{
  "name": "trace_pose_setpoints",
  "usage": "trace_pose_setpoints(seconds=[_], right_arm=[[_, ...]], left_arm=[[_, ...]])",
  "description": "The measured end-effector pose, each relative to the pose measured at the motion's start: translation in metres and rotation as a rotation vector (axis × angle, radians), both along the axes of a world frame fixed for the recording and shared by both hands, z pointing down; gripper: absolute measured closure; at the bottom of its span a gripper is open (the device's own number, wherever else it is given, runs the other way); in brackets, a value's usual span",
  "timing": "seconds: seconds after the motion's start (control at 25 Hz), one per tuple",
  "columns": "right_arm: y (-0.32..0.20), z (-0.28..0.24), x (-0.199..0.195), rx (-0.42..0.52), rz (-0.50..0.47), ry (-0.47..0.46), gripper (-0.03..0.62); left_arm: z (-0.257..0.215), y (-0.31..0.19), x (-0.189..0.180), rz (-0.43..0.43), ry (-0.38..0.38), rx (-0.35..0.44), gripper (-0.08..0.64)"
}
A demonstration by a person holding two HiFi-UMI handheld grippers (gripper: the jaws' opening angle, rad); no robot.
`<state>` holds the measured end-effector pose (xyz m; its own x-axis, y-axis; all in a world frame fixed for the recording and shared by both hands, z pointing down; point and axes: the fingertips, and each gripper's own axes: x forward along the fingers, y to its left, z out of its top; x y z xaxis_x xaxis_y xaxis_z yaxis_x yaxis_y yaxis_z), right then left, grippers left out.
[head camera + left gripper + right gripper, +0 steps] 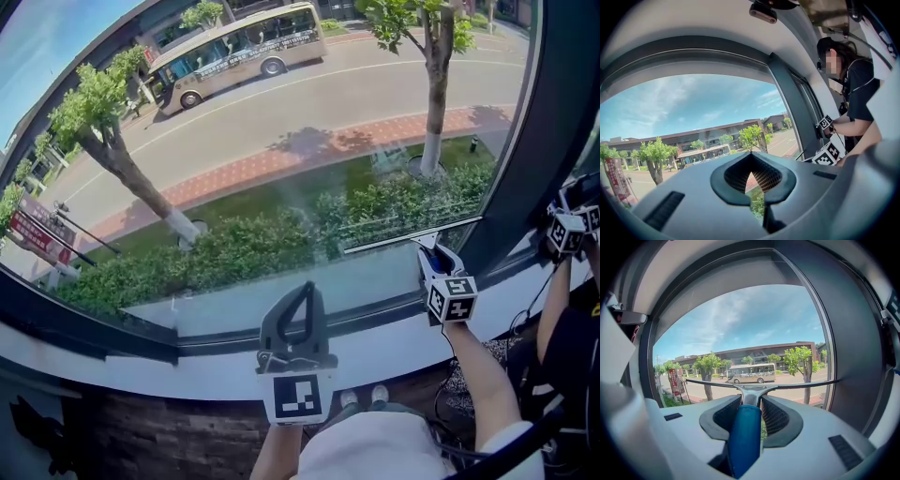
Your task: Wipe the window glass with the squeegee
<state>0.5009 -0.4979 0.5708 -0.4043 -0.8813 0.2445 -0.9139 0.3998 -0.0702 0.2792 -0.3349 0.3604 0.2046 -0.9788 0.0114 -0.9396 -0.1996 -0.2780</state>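
The squeegee (744, 437) has a blue handle. The left gripper (306, 289) and right gripper (751, 401) are grey, their cubes (298, 396) patterned black-and-white.

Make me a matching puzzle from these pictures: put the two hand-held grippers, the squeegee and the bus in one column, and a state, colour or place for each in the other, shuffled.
1. left gripper
2. right gripper
3. squeegee
4. bus

A. blue-handled
B. on the road outside
C. fingers together, holding nothing
D. fingers clamped on a tool

Pairs: 1-C, 2-D, 3-A, 4-B.
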Motion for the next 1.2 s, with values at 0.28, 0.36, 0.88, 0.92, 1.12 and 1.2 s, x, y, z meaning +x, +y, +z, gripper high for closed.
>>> trace_pose_setpoints(seconds=[0.28, 0.36, 0.88, 0.92, 1.12, 1.2], right_arm=[[0.001, 0.014, -0.006, -0.043, -0.011, 0.029, 0.456], [0.0, 0.018, -0.005, -0.056, -0.008, 0.02, 0.456], [-0.007, 0.033, 0.001, -0.082, -0.017, 0.036, 0.456], [-0.007, 0.033, 0.0, -0.084, -0.019, 0.034, 0.456], [0.0, 0.025, 0.001, -0.081, -0.008, 0.031, 0.456], [0.011, 0.019, 0.006, -0.077, 0.008, 0.007, 0.456]], left_arm=[[-0.001, 0.0, -0.007, -0.006, -0.003, 0.0, 0.558], [-0.001, 0.0, -0.008, -0.014, -0.006, -0.002, 0.558], [-0.002, 0.008, -0.011, -0.074, -0.012, 0.011, 0.558], [-0.002, 0.009, -0.012, -0.079, -0.017, 0.013, 0.558], [-0.007, 0.014, -0.022, -0.106, -0.043, 0.007, 0.558], [-0.006, 0.017, -0.025, -0.127, -0.033, 0.011, 0.558]])
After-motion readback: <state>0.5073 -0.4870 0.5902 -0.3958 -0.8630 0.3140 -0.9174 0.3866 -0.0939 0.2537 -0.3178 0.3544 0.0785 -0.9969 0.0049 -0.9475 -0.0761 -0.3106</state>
